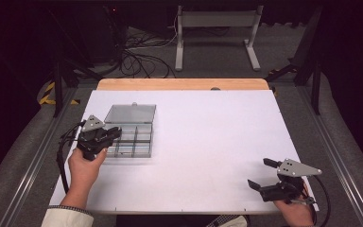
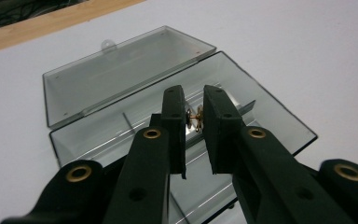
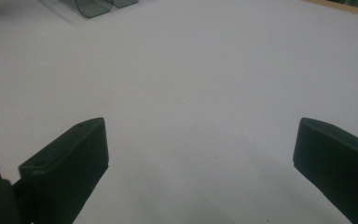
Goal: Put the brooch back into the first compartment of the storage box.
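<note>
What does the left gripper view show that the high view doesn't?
Left gripper view: a small brass part pinched between the left gripper's jaws, over the box. High view: the right gripper open near the table's right front corner, the floor and cables beyond. Both: the clear box with its lid open, and the white table.

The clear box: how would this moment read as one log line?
left gripper: shut on small brass part, over open clear box | right gripper: open, idle

I see a white table (image 1: 208, 156) with a wooden strip (image 1: 182, 84) along its far edge; an open clear compartment box (image 1: 132, 137) lies at its left.
</note>
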The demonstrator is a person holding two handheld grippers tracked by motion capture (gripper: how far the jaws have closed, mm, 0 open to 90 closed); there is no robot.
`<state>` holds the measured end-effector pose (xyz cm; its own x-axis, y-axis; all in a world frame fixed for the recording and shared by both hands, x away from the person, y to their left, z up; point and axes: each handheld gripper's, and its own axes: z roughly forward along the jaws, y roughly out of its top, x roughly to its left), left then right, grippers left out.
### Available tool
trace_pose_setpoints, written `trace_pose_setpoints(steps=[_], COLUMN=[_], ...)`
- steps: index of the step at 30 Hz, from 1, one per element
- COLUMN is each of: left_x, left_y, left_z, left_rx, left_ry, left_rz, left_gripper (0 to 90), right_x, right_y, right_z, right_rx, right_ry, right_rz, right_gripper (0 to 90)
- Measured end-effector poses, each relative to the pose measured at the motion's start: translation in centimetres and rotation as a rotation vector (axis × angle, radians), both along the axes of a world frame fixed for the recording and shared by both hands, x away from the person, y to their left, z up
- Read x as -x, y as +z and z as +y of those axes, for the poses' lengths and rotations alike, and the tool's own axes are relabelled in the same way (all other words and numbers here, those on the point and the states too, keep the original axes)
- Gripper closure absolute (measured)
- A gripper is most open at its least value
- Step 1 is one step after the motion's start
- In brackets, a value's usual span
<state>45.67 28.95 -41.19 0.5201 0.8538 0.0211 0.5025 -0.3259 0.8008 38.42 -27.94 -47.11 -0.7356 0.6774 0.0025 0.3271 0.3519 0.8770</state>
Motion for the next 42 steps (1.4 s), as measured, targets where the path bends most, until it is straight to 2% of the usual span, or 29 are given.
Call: trace_pose_setpoints(steps=[5,12,19,30,42], left_x=[-0.4,-1.1,-1.6,-3.0,-4.0], left_y=[-0.6,-1.1,-1.4,-2.3,-3.2], left_z=[1.3,2.3,2.4,2.5,2.7], left_rx=[0.018,0.015,0.005,0.001,-0.022], left_ry=[0.049,0.104,0.134,0.190,0.213], left_rz=[0.036,0.073,0.091,0.150,0.181], left_gripper=[79.3,79.3,79.2,79.2,79.0], right_x=[0.0,-0.1,-0.1,-0.1,-0.1], right_y=[0.0,-0.1,-0.1,-0.1,-0.1], right_z=[0.0,0.0,0.1,0.0,0.0], right_rx=[0.000,0.003,0.004,0.003,0.002], right_ry=[0.000,0.000,0.003,0.003,0.002], right_rz=[0.002,0.003,0.008,0.007,0.006], right_gripper=[3.9,3.9,3.9,4.0,3.9])
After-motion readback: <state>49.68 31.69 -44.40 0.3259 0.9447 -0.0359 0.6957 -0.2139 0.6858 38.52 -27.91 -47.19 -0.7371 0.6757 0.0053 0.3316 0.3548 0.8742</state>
